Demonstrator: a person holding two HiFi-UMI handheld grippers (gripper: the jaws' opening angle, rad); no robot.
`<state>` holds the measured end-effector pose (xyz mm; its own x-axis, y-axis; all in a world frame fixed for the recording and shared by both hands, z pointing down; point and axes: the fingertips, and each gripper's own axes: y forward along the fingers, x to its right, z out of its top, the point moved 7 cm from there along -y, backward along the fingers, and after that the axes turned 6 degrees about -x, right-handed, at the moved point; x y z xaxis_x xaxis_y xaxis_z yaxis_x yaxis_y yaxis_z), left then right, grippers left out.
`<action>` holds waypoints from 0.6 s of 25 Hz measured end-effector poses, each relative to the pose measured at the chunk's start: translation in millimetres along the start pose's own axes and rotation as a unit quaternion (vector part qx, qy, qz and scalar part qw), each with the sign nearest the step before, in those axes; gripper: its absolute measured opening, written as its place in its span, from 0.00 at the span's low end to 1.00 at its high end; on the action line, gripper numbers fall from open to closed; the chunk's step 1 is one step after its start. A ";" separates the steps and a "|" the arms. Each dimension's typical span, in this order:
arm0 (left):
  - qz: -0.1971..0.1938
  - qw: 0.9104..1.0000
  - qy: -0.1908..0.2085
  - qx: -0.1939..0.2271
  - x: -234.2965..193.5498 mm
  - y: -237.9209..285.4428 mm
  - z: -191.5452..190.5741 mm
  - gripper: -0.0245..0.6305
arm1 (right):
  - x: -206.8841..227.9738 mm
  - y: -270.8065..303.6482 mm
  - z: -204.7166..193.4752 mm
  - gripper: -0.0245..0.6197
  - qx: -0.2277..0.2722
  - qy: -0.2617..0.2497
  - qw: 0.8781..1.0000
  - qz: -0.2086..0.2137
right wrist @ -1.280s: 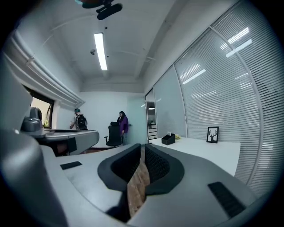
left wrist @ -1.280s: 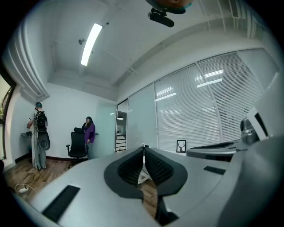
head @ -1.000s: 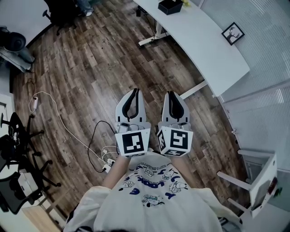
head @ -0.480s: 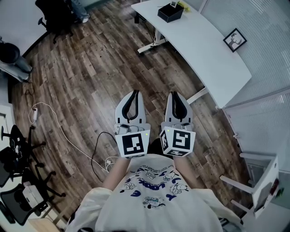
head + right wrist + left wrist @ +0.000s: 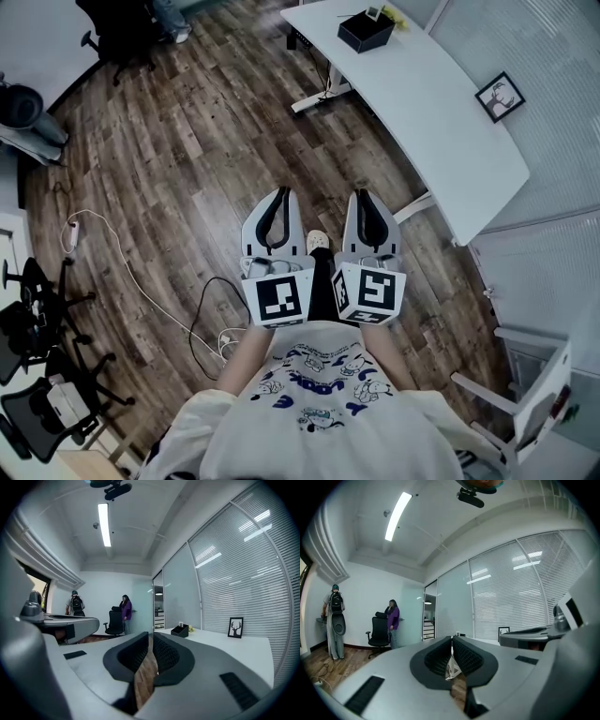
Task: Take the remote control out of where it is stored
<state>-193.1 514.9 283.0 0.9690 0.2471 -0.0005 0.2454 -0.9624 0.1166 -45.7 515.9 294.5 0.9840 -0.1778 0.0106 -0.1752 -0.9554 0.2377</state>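
Observation:
No remote control shows in any view. A black box (image 5: 366,33) stands on the far end of a long white desk (image 5: 441,112); in the right gripper view the box (image 5: 180,630) is small and far off. I hold both grippers side by side in front of my chest, above the wooden floor and well short of the desk. The left gripper (image 5: 278,195) is shut with nothing between its pads, and its own view shows the tips (image 5: 451,638) meeting. The right gripper (image 5: 362,197) is likewise shut and empty, its tips (image 5: 151,634) together.
A framed deer picture (image 5: 500,96) sits by the blinds. A white cable (image 5: 131,267) runs across the floor at left, near office chairs (image 5: 37,319). A white stand (image 5: 530,375) is at lower right. Two people (image 5: 125,611) (image 5: 74,605) stand by a black chair (image 5: 114,620) far across the room.
The desk and black box have slid a little right and down in the head view. A light shoe now shows between the grippers. Both grippers stay shut, side by side.

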 end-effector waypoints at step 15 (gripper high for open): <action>0.037 0.999 -0.003 -0.006 -12.0 144.0 15.9 0.07 | 55.5 142.5 33.0 0.12 0.000 0.002 0.999 0.034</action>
<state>-168.9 371.5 284.0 0.9847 0.1743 0.0027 0.1725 -0.9766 0.1286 -17.1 362.1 296.9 0.9699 -0.2415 0.0305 -0.2418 -0.9413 0.2356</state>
